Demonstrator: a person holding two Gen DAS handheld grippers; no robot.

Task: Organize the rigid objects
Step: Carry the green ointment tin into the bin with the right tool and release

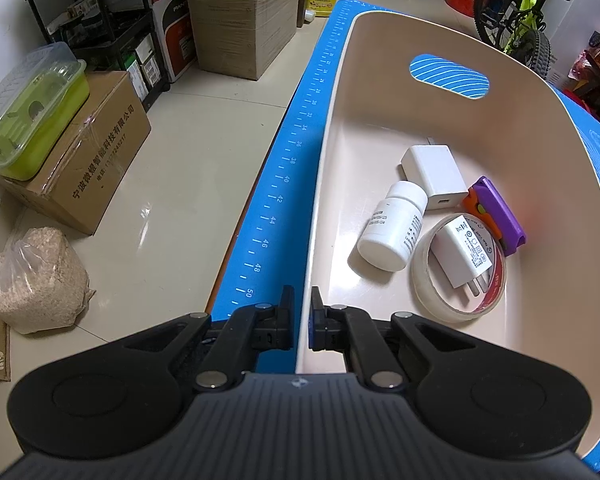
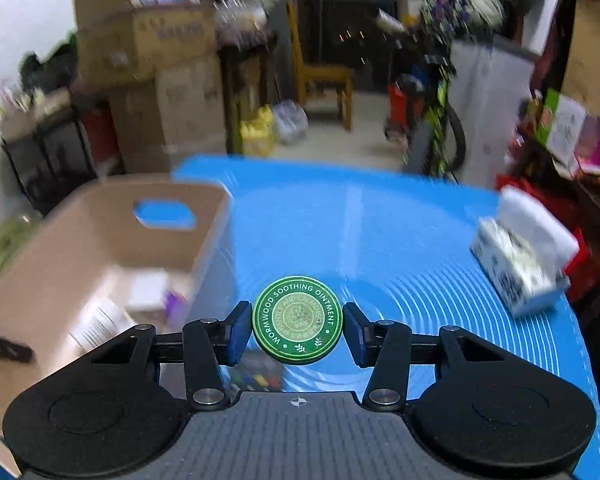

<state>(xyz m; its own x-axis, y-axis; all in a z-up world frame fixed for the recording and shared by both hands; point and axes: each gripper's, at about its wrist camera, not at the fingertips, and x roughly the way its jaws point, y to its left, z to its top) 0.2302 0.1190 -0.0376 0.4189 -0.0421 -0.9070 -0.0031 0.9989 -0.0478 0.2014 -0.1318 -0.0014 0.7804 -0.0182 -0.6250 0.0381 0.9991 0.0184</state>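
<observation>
Green ointment tin (image 2: pixel 298 322) clamped edge-on in right tool (image 2: pixel 297 326) above blue desk mat (image 2: pixel 380 232) | risk: thin rim grip (round, smooth) slips before bin (image 2: pixel 100 240) | left tool (image 1: pixel 301 322) pinching bin's near wall

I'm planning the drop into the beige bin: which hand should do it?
Right. The right gripper already clamps the green ointment tin beside the bin; the left gripper pinches the bin's rim, probably steadying it.
</observation>
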